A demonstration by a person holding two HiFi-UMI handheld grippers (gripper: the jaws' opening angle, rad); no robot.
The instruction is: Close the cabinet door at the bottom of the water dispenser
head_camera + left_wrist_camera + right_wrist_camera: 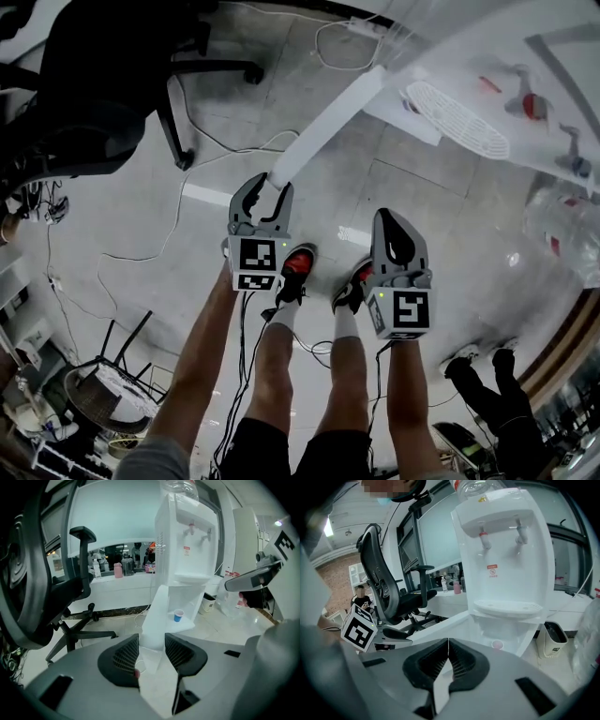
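- Spread jaws on the left gripper [151, 639], flanking the free edge of the tall white cabinet door [155, 613]. Gap visible beside one pad; contact at the other hard to judge.
- Pressed-together jaws on the right gripper [448, 645], nothing between them. Held beside the left gripper, clear of the door.
- Door swung wide open from the bottom of the white water dispenser [187, 541], which stands on the pale tiled floor [141, 216]. Compartment behind the door open to view.
- One small blue paper cup [178, 615] on the compartment's floor. In the right gripper view, only a dim reddish round spot there, not identifiable.
- Two taps on the dispenser's front: one red-tipped tap [483, 538] and one pale tap [520, 532].
- One clear water bottle [476, 487] on top, cut off by the frame.
- One white bin with a black liner [552, 639] just beside the dispenser.
- One black office chair [103, 56] well apart from the door, partly cut off.
- Two red-and-black shoes [298, 267] below the grippers in the head view.
- Second person's dark legs [487, 375] at the lower right, upper body out of frame.
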